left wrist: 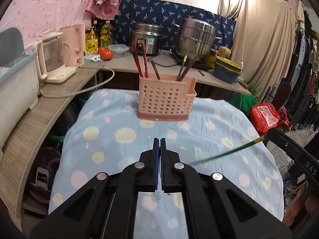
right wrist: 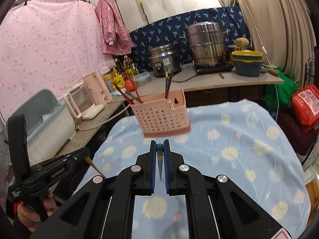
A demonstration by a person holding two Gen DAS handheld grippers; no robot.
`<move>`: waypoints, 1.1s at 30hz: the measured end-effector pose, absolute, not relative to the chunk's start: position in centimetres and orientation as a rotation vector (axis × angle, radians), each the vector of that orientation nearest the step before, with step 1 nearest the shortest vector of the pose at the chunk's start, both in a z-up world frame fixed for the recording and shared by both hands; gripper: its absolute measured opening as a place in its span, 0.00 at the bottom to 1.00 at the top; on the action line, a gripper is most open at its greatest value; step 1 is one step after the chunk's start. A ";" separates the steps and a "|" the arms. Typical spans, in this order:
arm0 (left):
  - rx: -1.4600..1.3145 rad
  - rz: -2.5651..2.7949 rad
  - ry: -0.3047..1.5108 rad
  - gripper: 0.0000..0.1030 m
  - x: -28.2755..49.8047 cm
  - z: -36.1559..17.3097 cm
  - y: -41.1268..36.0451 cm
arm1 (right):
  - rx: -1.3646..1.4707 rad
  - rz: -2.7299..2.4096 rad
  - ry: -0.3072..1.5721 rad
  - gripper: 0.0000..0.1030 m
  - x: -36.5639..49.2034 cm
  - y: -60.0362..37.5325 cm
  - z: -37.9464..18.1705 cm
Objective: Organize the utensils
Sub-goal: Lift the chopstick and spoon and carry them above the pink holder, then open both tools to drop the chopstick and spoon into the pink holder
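Note:
A pink perforated utensil holder [left wrist: 166, 99] [right wrist: 161, 115] stands at the far end of the table's blue dotted cloth [left wrist: 119, 139] [right wrist: 239, 139]. Red chopsticks [left wrist: 139, 59] lean in its left part, green and dark ones [left wrist: 184, 65] in its right. My right gripper [right wrist: 159, 149] is shut on a green chopstick [right wrist: 159, 151], seen end-on; in the left wrist view that chopstick [left wrist: 229, 151] slants out from the gripper [left wrist: 276, 134]. My left gripper [left wrist: 159, 145] [right wrist: 86, 153] is shut; a thin gold-tipped chopstick [right wrist: 93, 166] sticks out below its jaws. Both grippers hover above the cloth, short of the holder.
Behind the table runs a counter with a rice cooker [left wrist: 146, 37], a steel steamer pot [left wrist: 196, 36], stacked bowls [left wrist: 227, 69], a kettle [left wrist: 53, 59], a tomato [left wrist: 105, 53] and bottles. A red bag [left wrist: 265, 115] lies off the table's right edge. A hand [right wrist: 30, 215] grips the left tool.

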State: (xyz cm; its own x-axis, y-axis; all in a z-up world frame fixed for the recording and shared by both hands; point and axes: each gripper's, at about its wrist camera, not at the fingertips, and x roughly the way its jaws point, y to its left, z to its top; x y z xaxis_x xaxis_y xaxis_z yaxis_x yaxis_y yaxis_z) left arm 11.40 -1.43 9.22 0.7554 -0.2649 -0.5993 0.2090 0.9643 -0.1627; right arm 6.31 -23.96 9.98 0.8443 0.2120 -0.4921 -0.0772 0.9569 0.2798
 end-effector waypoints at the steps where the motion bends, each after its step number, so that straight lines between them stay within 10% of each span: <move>1: -0.085 -0.260 0.658 0.01 11.6 9.7 -1.4 | 0.258 0.157 0.536 0.07 6.8 -24.1 10.5; 33: -0.092 -0.289 0.488 0.01 33.6 18.2 -5.5 | 0.330 0.160 0.292 0.07 31.6 -24.2 19.8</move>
